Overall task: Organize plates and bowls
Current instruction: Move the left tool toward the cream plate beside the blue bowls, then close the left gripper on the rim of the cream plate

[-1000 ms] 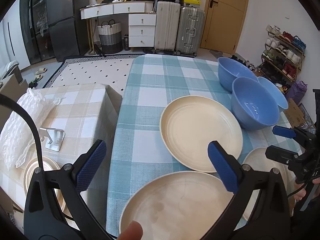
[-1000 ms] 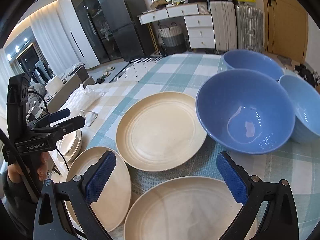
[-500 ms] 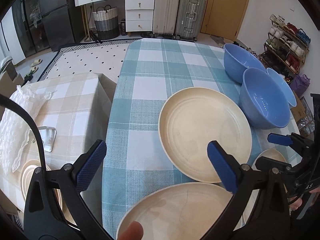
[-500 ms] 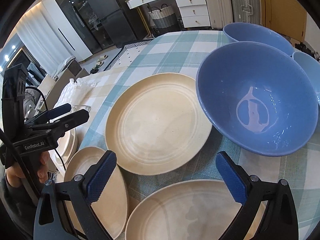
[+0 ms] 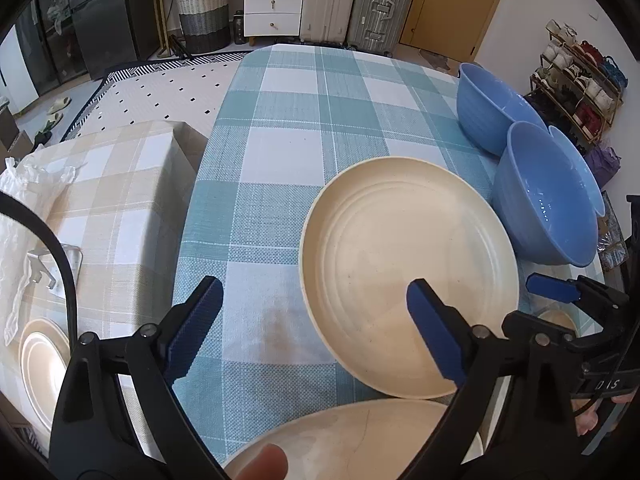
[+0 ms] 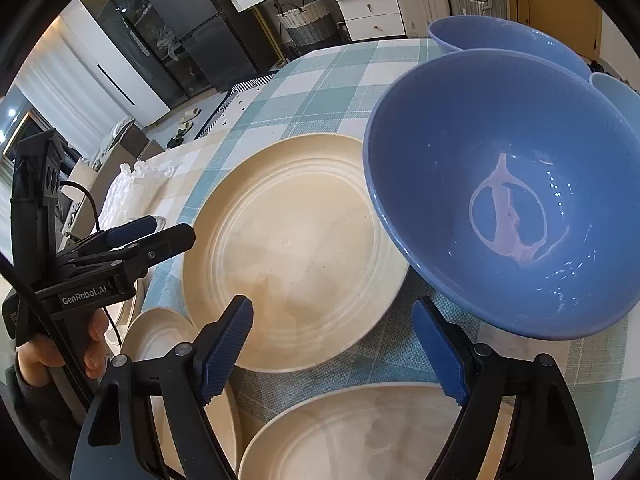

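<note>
Three cream plates and three blue bowls lie on a teal checked tablecloth. In the left wrist view my left gripper [image 5: 316, 328] is open and empty, over the near left rim of the middle cream plate [image 5: 400, 264], with a second plate [image 5: 344, 436] below it. The nearest blue bowl [image 5: 548, 208] sits to the right, the far bowl [image 5: 488, 108] behind it. In the right wrist view my right gripper [image 6: 336, 344] is open and empty, above the gap between the middle plate [image 6: 296, 248], the nearest bowl [image 6: 508, 192] and a near plate [image 6: 360, 436]. A third plate [image 6: 160, 344] lies left.
A lower beige checked table [image 5: 116, 200] stands left of the teal one, with a white plastic bag [image 5: 24, 200], a metal stand [image 5: 60, 264] and a small plate stack [image 5: 40, 364]. Suitcases, drawers and a shoe rack stand beyond the table's far edge.
Both grippers moved forward and lower toward the middle plate and nearest bowl, which now look larger. Both stay open. No plate or bowl has moved.
</note>
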